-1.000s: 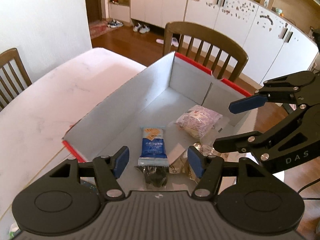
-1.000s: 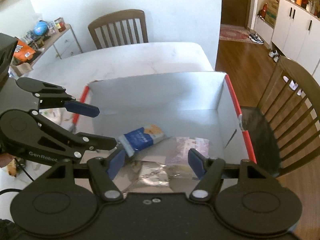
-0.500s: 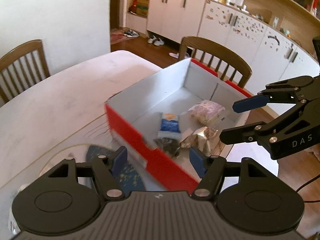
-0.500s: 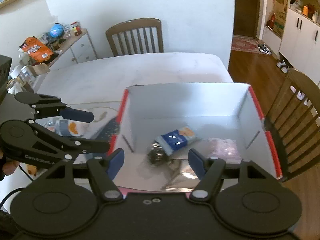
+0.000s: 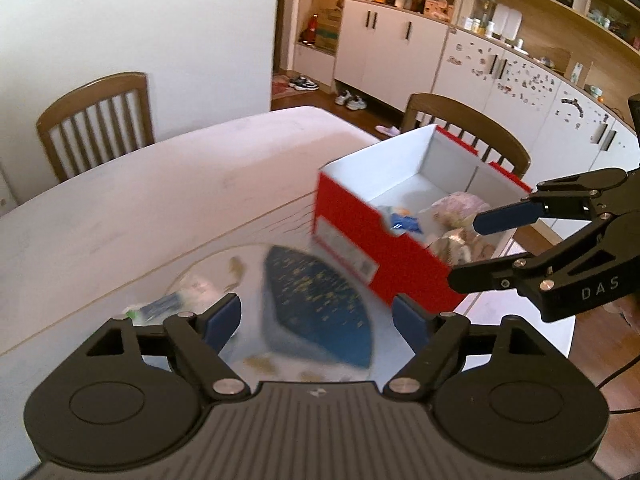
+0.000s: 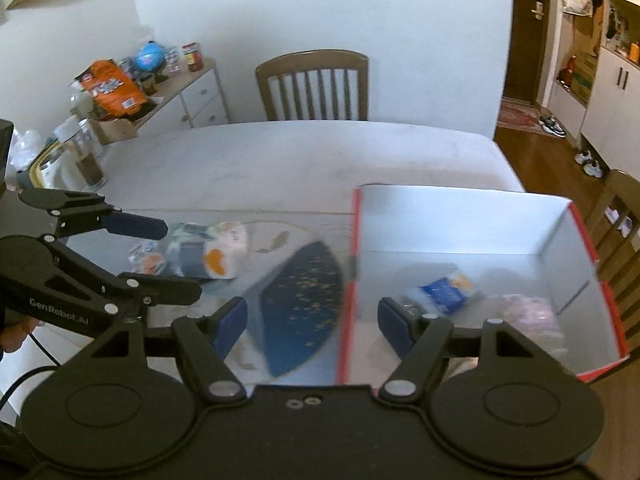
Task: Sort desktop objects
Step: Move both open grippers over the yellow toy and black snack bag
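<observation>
Two grippers hovering empty | left gripper [image 5: 316, 316] opening wide | right gripper [image 6: 312, 316] standing partly open | red box [image 6: 460, 224] holding blue packet [image 6: 444, 290]

Left claw [image 5: 316, 316] opening, empty, red box [image 5: 372, 248] beyond

"DAS" on right gripper [image 5: 496, 240]; "GenRobot.AI" on left gripper [image 6: 176, 258]

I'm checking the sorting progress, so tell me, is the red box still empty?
No, the red box already holds a blue snack packet and a pinkish wrapped packet on its floor.
</observation>
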Demonstrator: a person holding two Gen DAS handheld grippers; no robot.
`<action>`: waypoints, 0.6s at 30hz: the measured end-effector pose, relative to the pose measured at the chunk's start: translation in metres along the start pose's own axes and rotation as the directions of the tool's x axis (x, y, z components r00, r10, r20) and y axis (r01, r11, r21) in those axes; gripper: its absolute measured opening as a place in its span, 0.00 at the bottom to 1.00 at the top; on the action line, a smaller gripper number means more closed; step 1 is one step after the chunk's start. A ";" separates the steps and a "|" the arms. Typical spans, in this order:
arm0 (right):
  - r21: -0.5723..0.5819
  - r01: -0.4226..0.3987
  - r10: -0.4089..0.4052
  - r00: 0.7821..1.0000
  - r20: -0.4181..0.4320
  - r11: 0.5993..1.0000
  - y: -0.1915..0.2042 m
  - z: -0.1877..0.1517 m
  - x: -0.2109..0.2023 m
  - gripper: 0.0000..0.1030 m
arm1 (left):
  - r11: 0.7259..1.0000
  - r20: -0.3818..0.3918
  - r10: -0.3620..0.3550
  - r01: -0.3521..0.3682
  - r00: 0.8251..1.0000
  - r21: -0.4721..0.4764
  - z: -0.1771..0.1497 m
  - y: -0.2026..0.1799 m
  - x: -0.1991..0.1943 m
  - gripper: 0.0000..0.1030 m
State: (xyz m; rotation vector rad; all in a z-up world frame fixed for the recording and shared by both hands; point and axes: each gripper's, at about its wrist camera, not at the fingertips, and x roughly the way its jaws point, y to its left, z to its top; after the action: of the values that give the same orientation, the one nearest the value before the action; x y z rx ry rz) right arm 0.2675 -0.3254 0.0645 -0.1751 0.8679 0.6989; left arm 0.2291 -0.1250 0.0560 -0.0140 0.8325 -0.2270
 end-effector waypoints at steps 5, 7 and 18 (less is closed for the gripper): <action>-0.022 -0.011 0.011 1.000 -0.011 1.000 0.037 -0.004 0.014 0.73 | 0.999 -0.001 0.026 -0.026 1.000 -0.032 -0.028 0.028 -0.018 0.81; -0.024 -0.021 0.021 1.000 -0.015 0.999 0.050 -0.006 0.020 0.73 | 0.998 -0.004 0.034 -0.034 0.999 -0.045 -0.039 0.038 -0.024 0.83; -0.030 -0.068 0.067 0.998 -0.019 0.997 0.112 -0.016 0.047 0.83 | 0.987 -0.027 0.103 -0.106 0.994 -0.121 -0.100 0.090 -0.050 0.98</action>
State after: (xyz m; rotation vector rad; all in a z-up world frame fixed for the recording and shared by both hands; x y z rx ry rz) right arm 0.2078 -0.2232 0.0341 -0.1802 0.8842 0.7747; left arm 0.1405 -0.0191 0.0156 -0.0823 0.8646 -0.0772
